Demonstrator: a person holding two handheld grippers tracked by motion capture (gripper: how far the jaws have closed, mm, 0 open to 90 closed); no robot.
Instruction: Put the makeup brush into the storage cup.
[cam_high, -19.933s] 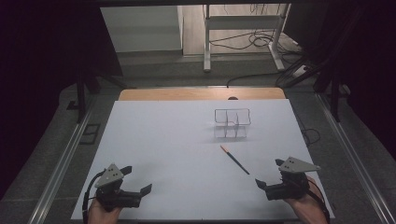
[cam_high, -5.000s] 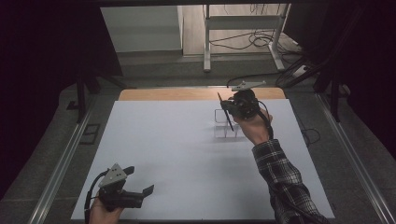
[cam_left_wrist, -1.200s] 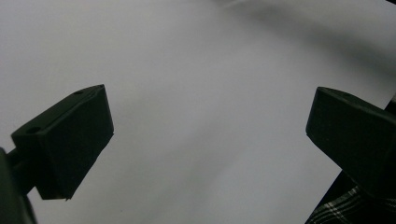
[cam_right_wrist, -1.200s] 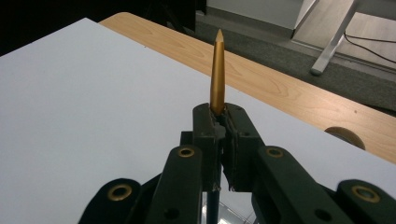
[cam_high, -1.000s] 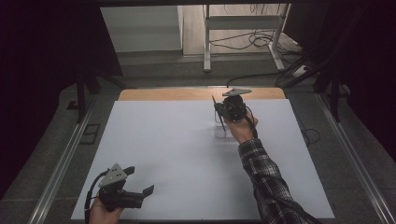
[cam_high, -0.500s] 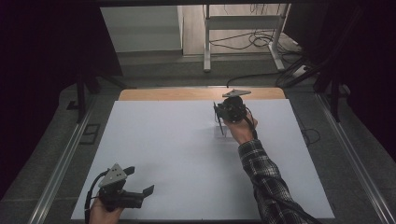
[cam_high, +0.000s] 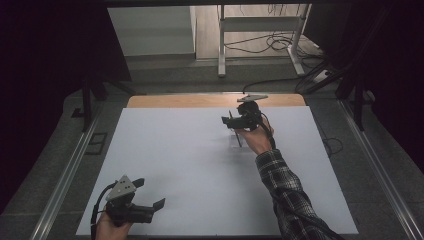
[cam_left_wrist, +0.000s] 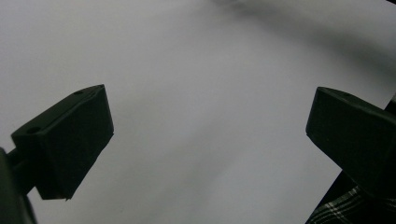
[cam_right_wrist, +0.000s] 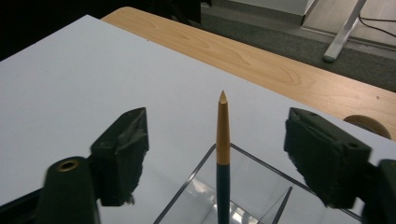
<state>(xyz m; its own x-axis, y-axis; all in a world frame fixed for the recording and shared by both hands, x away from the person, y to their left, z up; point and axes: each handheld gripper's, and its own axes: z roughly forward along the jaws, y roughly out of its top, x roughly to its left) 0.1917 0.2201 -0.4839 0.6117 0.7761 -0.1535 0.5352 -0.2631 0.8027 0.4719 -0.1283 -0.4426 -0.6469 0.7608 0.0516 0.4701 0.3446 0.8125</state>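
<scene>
My table (cam_high: 165, 150) is covered by a plain white sheet, with a strip of bare wood (cam_right_wrist: 261, 60) along its far edge; I can read no print, label or brand on any of it.

Toward the far right of the sheet stands the clear plastic organiser (cam_right_wrist: 252, 186), its thin dividers splitting it into compartments, unmarked as far as I can see.

My right gripper (cam_high: 235, 121) hangs over that organiser. Its jaws have just been opening and now stand wide apart, pressing on nothing. Between them, touching neither pad, the pen (cam_right_wrist: 223, 154) stands nearly upright in the organiser: dark teal barrel below, gold upper part tapering to a point. No lettering shows on it. Which compartment it sits in I cannot tell.

My left gripper (cam_high: 150, 197) rests low at the near left corner of the sheet, well away from the organiser, jaws spread wide with only blank white sheet between them.
</scene>
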